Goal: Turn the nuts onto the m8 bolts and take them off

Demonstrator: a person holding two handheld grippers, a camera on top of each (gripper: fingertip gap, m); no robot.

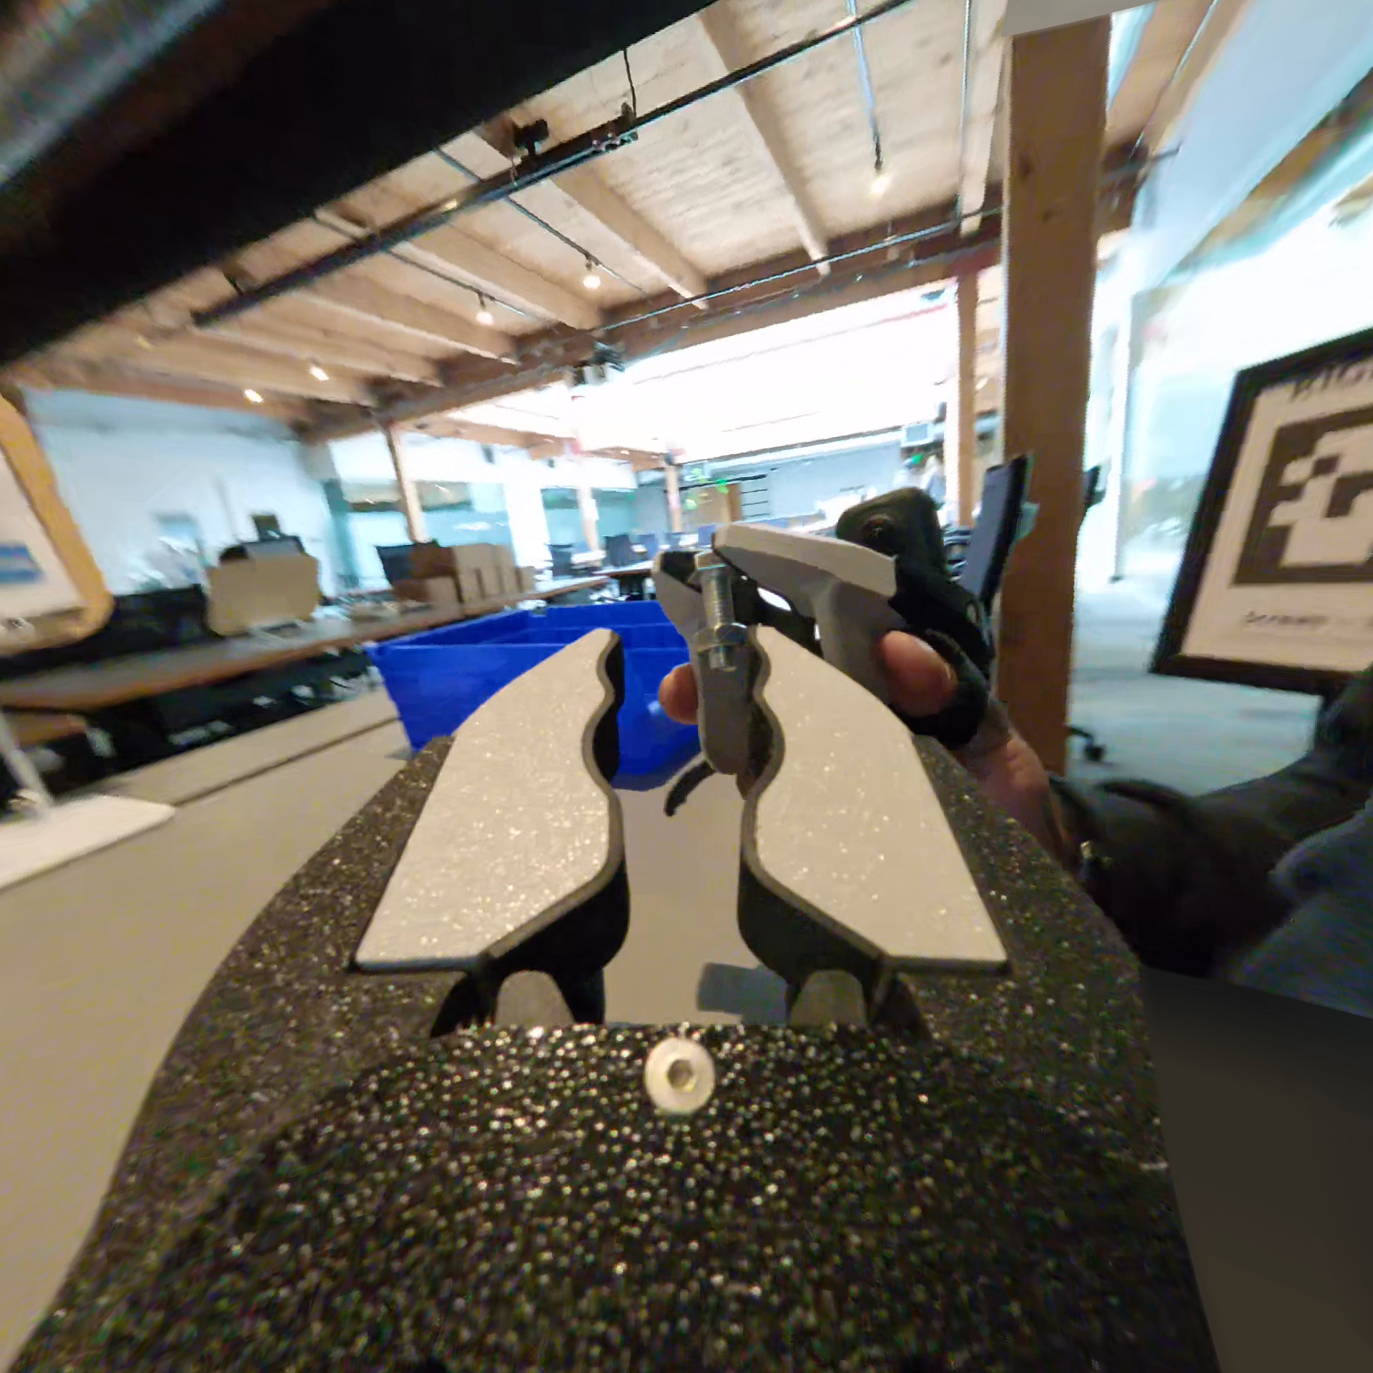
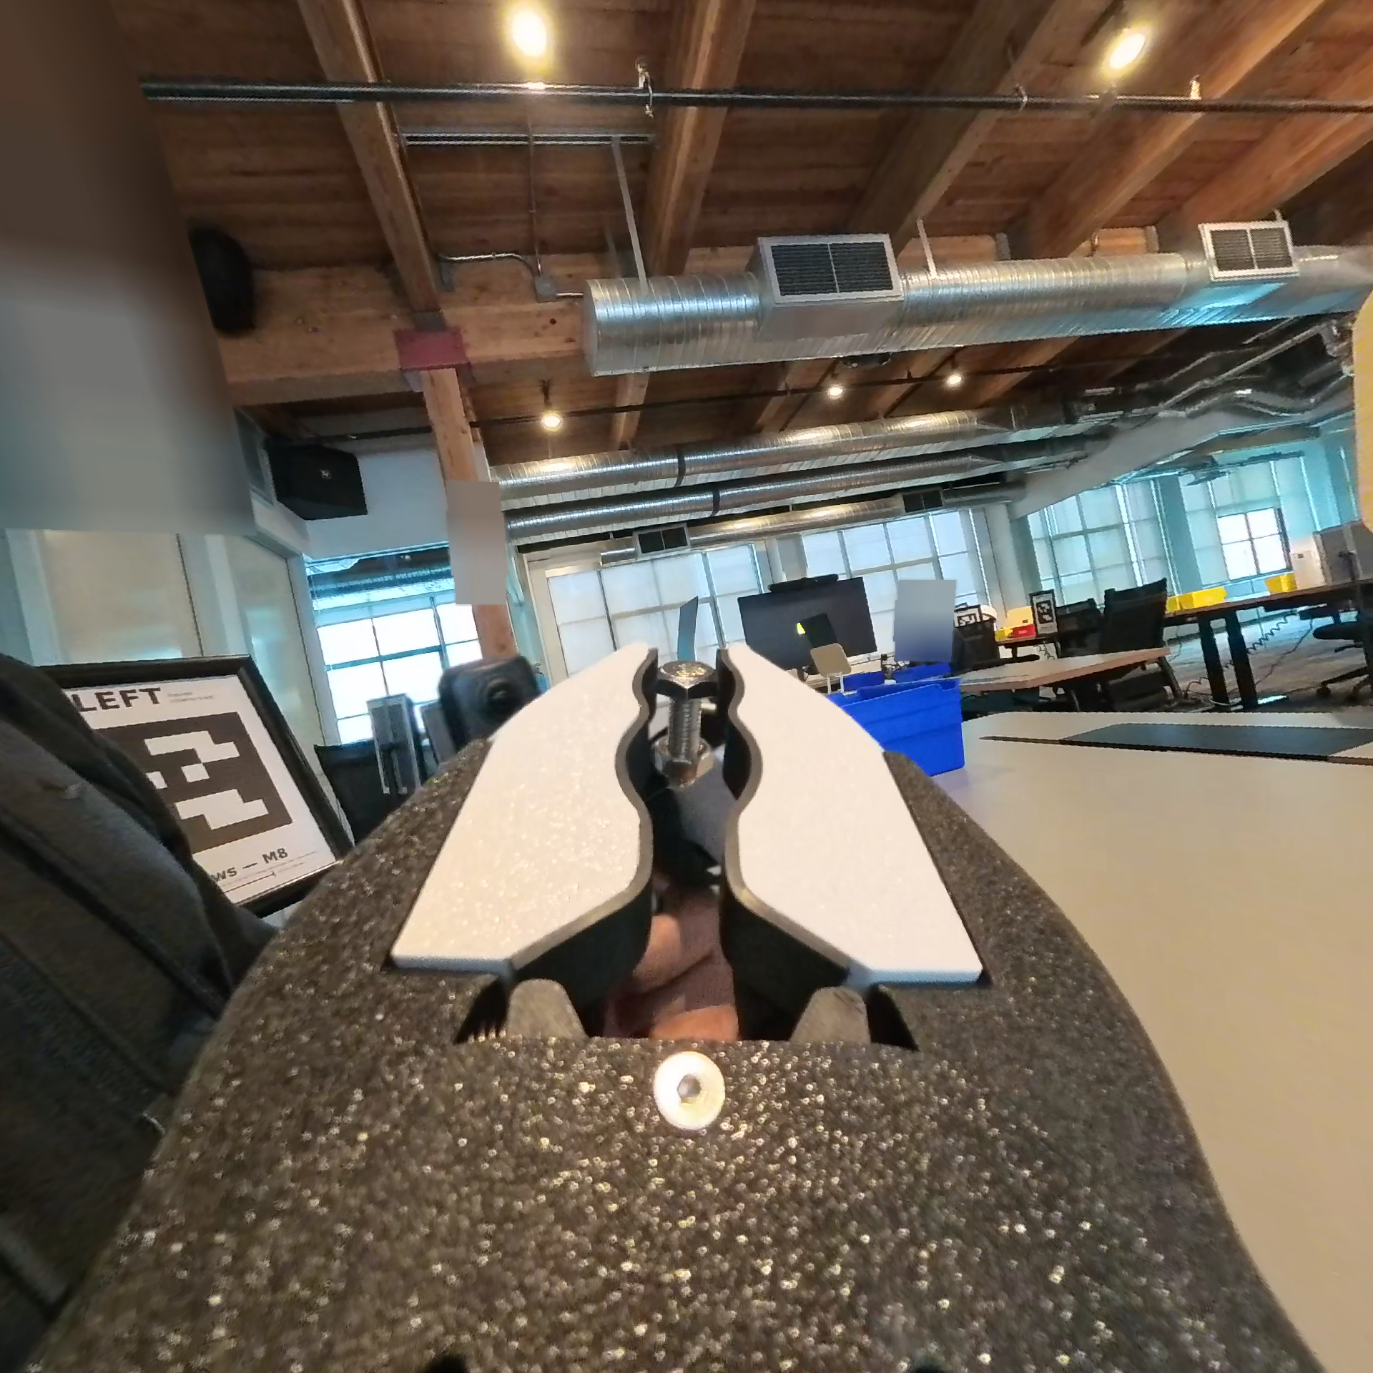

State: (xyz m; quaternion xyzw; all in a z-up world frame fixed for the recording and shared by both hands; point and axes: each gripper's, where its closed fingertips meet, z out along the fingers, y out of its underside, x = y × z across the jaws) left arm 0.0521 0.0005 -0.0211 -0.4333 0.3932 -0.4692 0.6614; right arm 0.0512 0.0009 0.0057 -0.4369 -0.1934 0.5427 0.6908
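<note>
My right gripper [image 2: 685, 661] is shut on the hex head of a silver bolt [image 2: 677, 724]. The bolt hangs thread-down with a nut [image 2: 680, 765] near its lower end. In the left wrist view the right gripper [image 1: 698, 568], held by a person's hand [image 1: 917, 669], carries the bolt [image 1: 715, 594] upright just past my left gripper [image 1: 683, 646]. My left gripper is open. The nut [image 1: 717, 637] sits by the tip of its right finger [image 1: 832, 780]; I cannot tell if they touch. A grey finger of the left gripper [image 2: 702, 810] shows behind the bolt.
A blue bin [image 1: 505, 669] stands on the grey table [image 1: 148, 929]; it also shows in the right wrist view [image 2: 906, 721]. A framed marker sign [image 1: 1300, 520] stands to the right, by a wooden post [image 1: 1047, 371]. A dark sleeve [image 1: 1226, 854] reaches in. My two grippers' fingertips are within a few centimetres of each other.
</note>
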